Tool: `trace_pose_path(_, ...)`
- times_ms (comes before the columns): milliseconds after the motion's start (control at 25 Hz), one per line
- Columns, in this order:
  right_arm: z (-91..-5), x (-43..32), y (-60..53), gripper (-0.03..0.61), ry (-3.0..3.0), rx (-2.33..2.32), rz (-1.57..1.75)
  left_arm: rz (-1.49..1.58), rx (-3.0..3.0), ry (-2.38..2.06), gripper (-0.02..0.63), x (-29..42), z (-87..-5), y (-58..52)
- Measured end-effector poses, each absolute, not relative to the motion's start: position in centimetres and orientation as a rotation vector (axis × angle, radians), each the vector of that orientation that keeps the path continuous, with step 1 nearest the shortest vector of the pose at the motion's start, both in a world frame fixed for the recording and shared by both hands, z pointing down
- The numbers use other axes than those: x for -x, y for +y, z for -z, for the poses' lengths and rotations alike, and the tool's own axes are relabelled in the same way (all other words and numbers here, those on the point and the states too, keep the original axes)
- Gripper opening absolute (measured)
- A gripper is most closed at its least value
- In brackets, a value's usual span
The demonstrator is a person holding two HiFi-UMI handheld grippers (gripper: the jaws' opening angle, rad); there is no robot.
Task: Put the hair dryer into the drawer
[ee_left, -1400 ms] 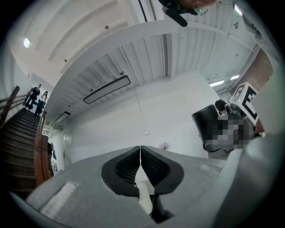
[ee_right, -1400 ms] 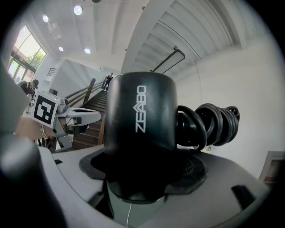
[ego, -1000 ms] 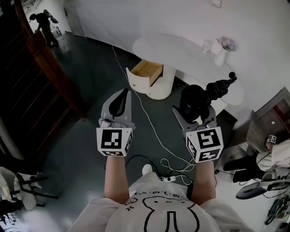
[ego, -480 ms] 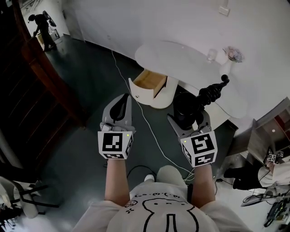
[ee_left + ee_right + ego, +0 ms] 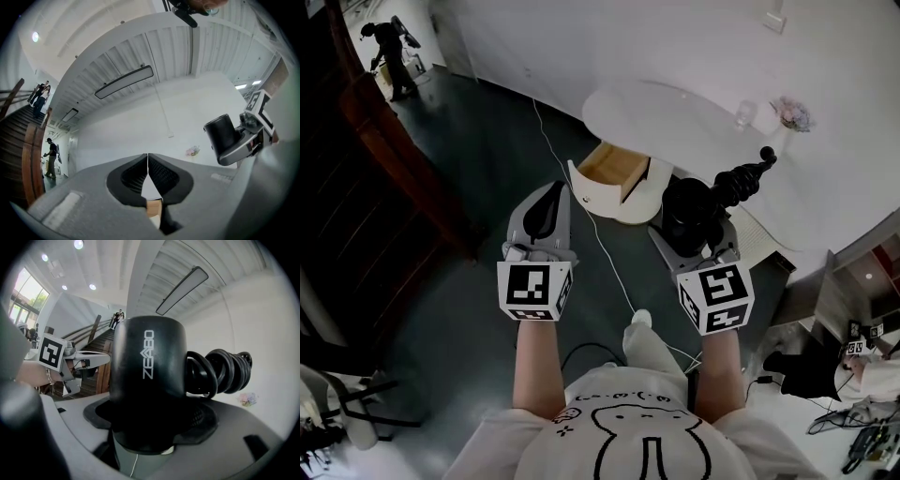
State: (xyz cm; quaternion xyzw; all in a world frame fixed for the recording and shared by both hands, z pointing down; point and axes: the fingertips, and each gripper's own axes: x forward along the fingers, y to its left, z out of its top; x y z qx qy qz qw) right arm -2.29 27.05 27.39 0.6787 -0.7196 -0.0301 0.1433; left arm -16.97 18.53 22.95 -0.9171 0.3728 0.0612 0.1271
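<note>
A black hair dryer [image 5: 694,204] with its cord coiled round the handle [image 5: 744,177] sits in my right gripper [image 5: 692,231], whose jaws are shut on its barrel. In the right gripper view the dryer's barrel [image 5: 147,362] fills the middle and the coiled cord [image 5: 220,371] sticks out to the right. My left gripper [image 5: 545,214] is shut with nothing in it; its pads [image 5: 161,174] meet in the left gripper view. Ahead on the floor stands a white round cabinet [image 5: 630,199] with its wooden drawer [image 5: 612,165] pulled open. Through the left gripper's jaws a bit of the drawer's wood [image 5: 153,206] shows.
A white oval table [image 5: 675,117] with a glass [image 5: 745,113] and a small vase of flowers [image 5: 789,120] stands against the wall behind the cabinet. A white cable [image 5: 581,202] runs across the dark floor. A dark wooden stair rail [image 5: 394,131] is at left; a person [image 5: 389,42] stands far off.
Both grippers have moved forward toward the cabinet, which now lies closer in the head view. The hair dryer stays held in the right gripper. The left gripper stays shut.
</note>
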Motion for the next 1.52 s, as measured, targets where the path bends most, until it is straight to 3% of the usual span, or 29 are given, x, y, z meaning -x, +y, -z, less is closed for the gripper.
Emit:
trace_pose_path(1120, -30.4, -17.2, 1.2, 0.351, -2.215, -1.796, 0.002, -0.036, 2.602, 1.332, 0.015, 1.8, -25.8, -5.7)
trace_pose_path(1520, -34.0, -19.5, -6.1, 0.351, -2.275, -1.665, -0.094, 0.042, 2.578, 1.449, 0.015, -0.2, -28.4, -11.3)
